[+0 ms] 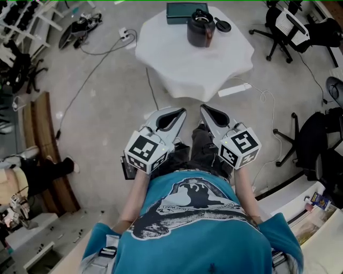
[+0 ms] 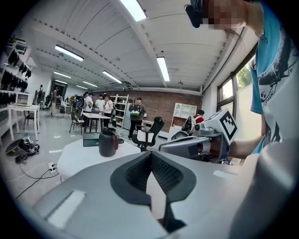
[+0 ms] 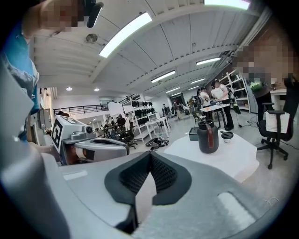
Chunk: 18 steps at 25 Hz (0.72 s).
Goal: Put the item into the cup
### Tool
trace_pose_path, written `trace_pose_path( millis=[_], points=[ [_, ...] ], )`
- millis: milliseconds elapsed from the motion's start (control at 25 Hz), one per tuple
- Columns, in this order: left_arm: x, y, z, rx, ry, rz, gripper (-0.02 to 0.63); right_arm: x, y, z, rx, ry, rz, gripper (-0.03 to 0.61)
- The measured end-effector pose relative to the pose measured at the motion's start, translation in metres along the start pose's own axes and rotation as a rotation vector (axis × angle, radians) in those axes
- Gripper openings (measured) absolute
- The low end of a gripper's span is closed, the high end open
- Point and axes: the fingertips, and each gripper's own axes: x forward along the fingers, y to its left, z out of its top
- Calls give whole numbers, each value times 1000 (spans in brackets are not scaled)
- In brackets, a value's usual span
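Pale concrete floor fills most of the head view, with a cable [image 1: 91,75] trailing across it at the left toward a white table [image 1: 177,59] that stands well ahead of the person. On that table, from left to right, lie a flat dark box [image 1: 181,12], the upright dark cup [image 1: 201,29] just beside it, and a small dark round piece [image 1: 222,25] close to the cup's right side. That piece is probably the item meant to go in, though it is too small to be sure. Office chairs [image 1: 284,29] stand farther right. Nearer the person, the left gripper [image 1: 184,111] and the right gripper [image 1: 203,107] are held low in front of the waist, side by side and angled toward each other. Each has its jaws pressed together at the tips with nothing between them. Being so far from the table and empty, they look parked in a ready pose, and the task seems not yet started.
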Motion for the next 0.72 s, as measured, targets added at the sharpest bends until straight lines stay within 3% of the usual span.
trace_pose_path(
  millis=[240,720],
  points=[
    [2,-14,-2,11,-3,-34,12,-10,5,-1,31,-33,16,0],
    [4,-30,-4,29,5,-56,12,-19,14,-8,-35,-7,44,0]
  ],
)
